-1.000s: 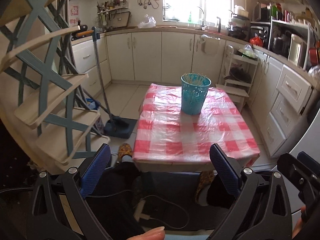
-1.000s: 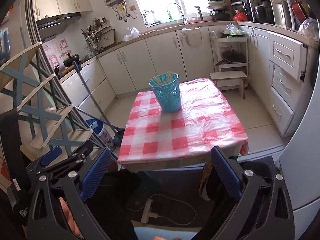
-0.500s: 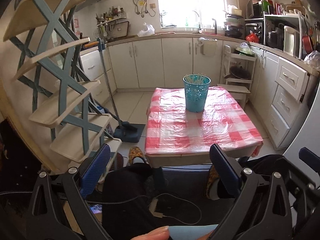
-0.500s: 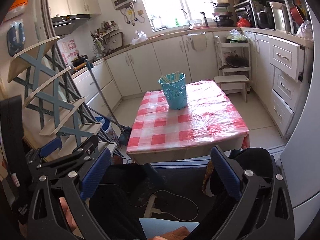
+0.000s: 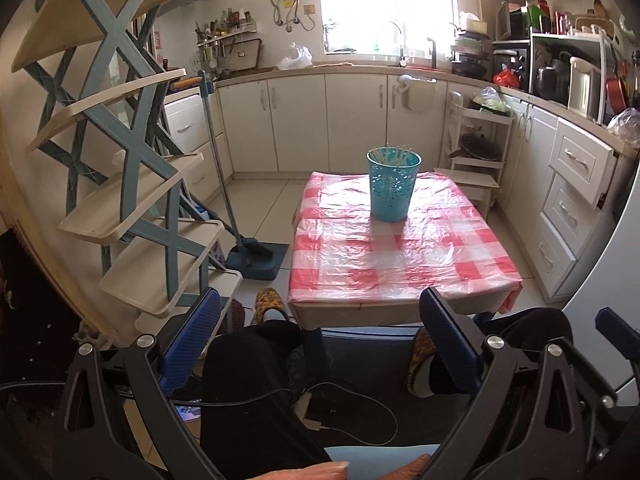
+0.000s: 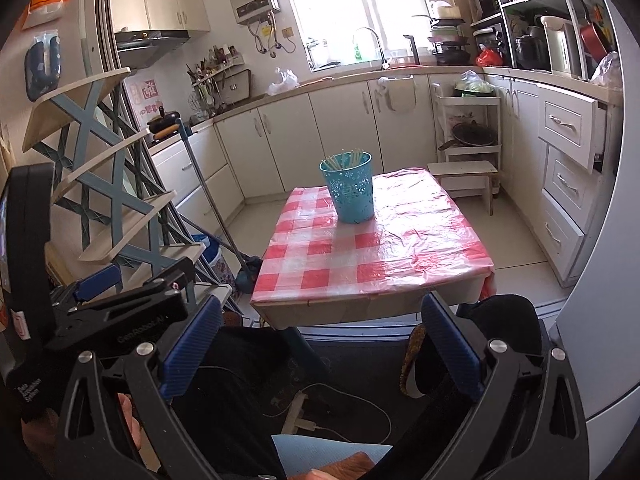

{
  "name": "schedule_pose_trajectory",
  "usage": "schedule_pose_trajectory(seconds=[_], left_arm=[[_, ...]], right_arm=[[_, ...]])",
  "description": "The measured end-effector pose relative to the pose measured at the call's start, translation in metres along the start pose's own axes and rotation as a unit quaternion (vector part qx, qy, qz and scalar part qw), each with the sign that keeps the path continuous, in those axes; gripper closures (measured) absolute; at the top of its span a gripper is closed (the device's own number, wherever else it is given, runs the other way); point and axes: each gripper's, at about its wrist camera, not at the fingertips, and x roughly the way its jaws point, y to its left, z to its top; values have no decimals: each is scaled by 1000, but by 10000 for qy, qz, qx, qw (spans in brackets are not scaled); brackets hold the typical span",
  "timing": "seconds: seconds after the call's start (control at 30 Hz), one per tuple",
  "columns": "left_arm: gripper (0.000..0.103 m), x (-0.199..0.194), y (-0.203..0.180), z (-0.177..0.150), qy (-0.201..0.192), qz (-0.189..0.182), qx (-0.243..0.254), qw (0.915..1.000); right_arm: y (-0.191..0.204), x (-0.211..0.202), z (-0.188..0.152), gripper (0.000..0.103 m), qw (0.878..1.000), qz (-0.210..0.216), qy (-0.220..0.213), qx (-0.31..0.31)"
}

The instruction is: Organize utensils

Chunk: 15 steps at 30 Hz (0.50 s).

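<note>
Blue-padded fingers (image 5: 192,336) of the left gripper (image 5: 320,340) stand wide apart and hold nothing; the right gripper (image 6: 320,340) is spread just as wide and equally bare. Both hang below and short of the near edge of the desk (image 5: 400,276), over the person's dark-trousered knees. Beyond that edge, on the red-checked cloth toward the desk's far side, stands the turquoise cup (image 5: 393,186), upright, with a bundle of pale chopsticks (image 5: 390,155) poking up from it, long axes near vertical. From the left fingers the cup lies ahead and slightly right; from the right fingers, ahead and slightly left. Neither hand looks clearly nearer. Any reach, I judge, must go forward and up over the desk edge. Only the right wrist view shows the left gripper's black body beside it; the left view looks more squarely into the cup's mouth.
</note>
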Motion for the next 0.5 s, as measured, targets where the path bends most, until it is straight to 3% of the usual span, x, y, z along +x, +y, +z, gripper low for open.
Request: schedule_pose_trajectory(seconds=[0.5], left_arm=[[8,-2,-2,-2,-37,34,47,10000]], right_arm=[[3,4,-4,7,9999,-21,103,-101]])
